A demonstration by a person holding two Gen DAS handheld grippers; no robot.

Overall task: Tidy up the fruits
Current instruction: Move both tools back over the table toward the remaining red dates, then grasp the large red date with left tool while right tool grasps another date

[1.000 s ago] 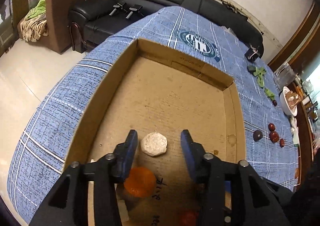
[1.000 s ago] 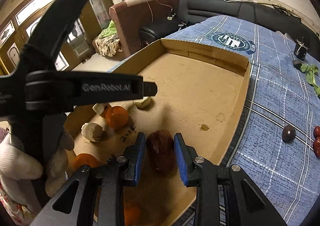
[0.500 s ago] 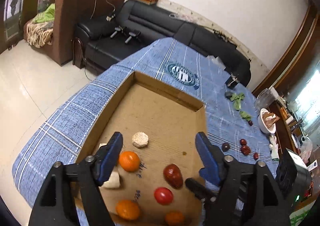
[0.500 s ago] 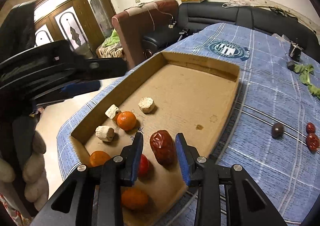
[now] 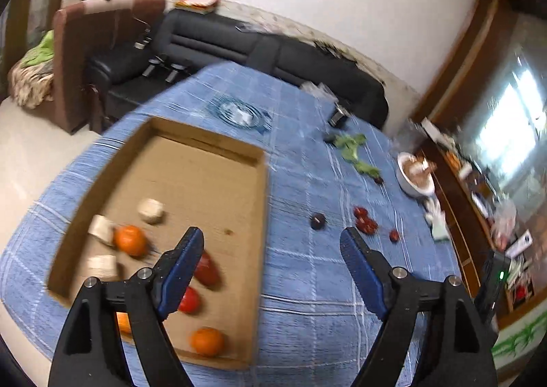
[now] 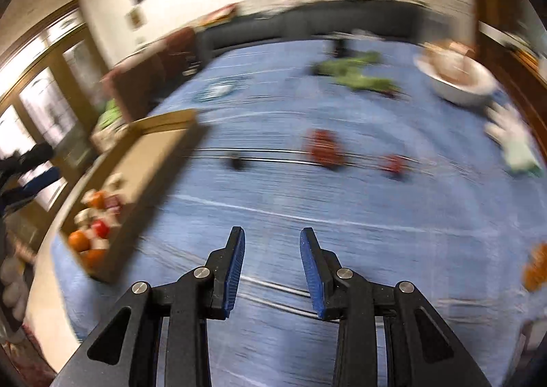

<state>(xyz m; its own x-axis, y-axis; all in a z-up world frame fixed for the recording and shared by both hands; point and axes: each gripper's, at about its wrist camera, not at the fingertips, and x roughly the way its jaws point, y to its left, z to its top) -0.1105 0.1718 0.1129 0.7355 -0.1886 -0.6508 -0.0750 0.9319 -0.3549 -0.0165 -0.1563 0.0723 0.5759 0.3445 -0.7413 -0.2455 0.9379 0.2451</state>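
A shallow cardboard box (image 5: 253, 216) lies on the blue checked tablecloth (image 5: 307, 284). It holds oranges (image 5: 130, 240), a red date (image 5: 207, 270), a red tomato (image 5: 189, 299) and pale chunks (image 5: 150, 210). A dark round fruit (image 5: 318, 221) and small red fruits (image 5: 365, 221) lie on the cloth to the box's right. My left gripper (image 5: 271, 240) is wide open and empty above the box's right edge. My right gripper (image 6: 272, 236) is open and empty over bare cloth, with the box (image 6: 150, 161) at its left and the red fruits (image 6: 323, 147) ahead, blurred.
Green leaves (image 5: 352, 147) and a white bowl (image 5: 413, 175) sit at the far right of the table. A black sofa (image 5: 273, 51) and brown armchair (image 5: 85, 55) stand behind. An orange thing (image 6: 535, 267) lies at the right edge of the right wrist view.
My right gripper let go of the red date in the box and swung right over the cloth. My left gripper rose and turned right, opening wider.
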